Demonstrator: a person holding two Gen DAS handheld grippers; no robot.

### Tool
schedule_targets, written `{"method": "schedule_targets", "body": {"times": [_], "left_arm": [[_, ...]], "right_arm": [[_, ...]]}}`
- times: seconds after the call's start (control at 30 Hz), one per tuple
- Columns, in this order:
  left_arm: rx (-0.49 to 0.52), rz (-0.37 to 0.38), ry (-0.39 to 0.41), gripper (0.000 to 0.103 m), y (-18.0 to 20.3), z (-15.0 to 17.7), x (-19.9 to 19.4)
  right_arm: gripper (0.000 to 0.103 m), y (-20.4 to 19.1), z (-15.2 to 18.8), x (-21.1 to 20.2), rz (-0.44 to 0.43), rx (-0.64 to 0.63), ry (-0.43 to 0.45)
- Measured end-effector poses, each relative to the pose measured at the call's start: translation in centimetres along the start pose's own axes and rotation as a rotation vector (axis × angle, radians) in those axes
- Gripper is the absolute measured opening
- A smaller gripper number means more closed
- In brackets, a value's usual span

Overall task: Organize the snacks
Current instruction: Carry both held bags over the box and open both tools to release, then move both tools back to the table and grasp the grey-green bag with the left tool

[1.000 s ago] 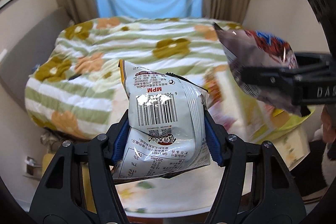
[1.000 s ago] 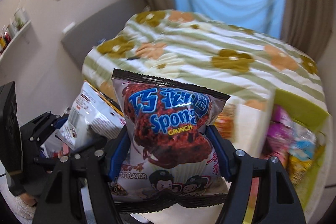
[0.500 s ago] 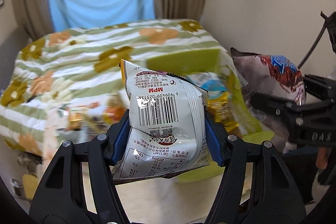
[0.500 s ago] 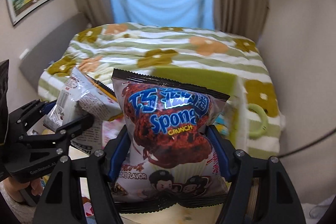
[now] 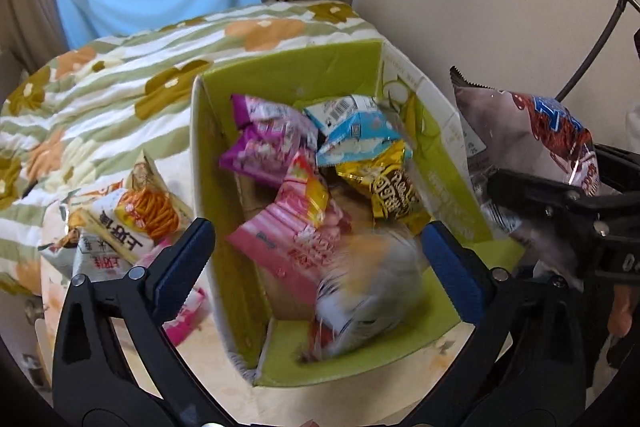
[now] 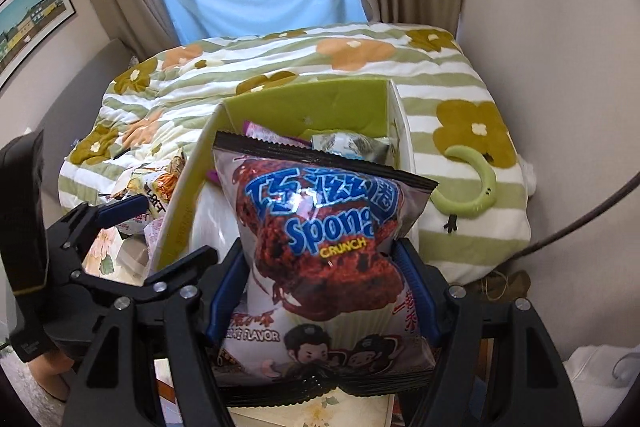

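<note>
My left gripper [image 5: 316,251] hangs over the green cardboard box [image 5: 280,79], its jaws opening wide. The white barcode snack bag [image 5: 368,287] is a blur below them, loose inside the box among several other packets: pink [image 5: 296,239], purple [image 5: 264,147], blue [image 5: 356,131] and gold [image 5: 388,187]. My right gripper [image 6: 320,291] is shut on the brown "Sponge Crunch" bag [image 6: 320,227], held upright at the box's right side [image 6: 400,123]. That bag [image 5: 532,147] also shows at the right of the left wrist view.
More snack packets [image 5: 128,215] lie on the floral table left of the box. Behind is a bed with a green-striped flower quilt [image 6: 320,59], a green curved toy [image 6: 476,187] on it, and a wall close on the right.
Both grippers swung right and down to the green box. The left jaws spread and the white barcode bag dropped out into the box. The right gripper kept its bag.
</note>
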State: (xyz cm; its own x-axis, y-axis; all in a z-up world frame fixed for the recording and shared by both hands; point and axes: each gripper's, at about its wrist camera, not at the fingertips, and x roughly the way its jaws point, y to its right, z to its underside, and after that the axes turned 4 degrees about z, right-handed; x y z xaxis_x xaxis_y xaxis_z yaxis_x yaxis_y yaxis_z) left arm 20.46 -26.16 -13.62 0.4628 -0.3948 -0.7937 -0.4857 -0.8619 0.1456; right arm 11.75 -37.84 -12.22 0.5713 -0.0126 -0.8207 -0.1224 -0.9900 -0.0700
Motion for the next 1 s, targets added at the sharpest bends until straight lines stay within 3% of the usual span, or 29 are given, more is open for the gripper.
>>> {"method": "schedule_targets", "body": {"times": [0.43, 0.73, 0.77, 0.87, 1.0], "left_arm": [[-0.04, -0.047, -0.009, 0.102, -4.2, 1.7, -3.4], [-0.056, -0.068, -0.021, 0.102, -5.9, 1.3, -2.2], [-0.059, -0.069, -0.023, 0.102, -5.9, 1.4, -2.0], [-0.069, -0.069, -0.038, 0.102, -6.0, 1.7, -1.3], [-0.08, -0.066, -0.061, 0.102, -6.0, 2.2, -0.7]], "right_arm": [[0.068, -2.1, -1.8, 2.0, -0.028, 0.03, -0.035], [0.069, -3.7, -4.1, 6.3, -0.008, -0.012, -0.076], [0.073, -3.7, -4.2, 6.7, 0.001, -0.013, -0.073], [0.101, -3.6, -3.7, 6.7, 0.007, -0.006, -0.05], [0.102, -3.2, -2.8, 6.4, -0.013, -0.002, -0.039]]}}
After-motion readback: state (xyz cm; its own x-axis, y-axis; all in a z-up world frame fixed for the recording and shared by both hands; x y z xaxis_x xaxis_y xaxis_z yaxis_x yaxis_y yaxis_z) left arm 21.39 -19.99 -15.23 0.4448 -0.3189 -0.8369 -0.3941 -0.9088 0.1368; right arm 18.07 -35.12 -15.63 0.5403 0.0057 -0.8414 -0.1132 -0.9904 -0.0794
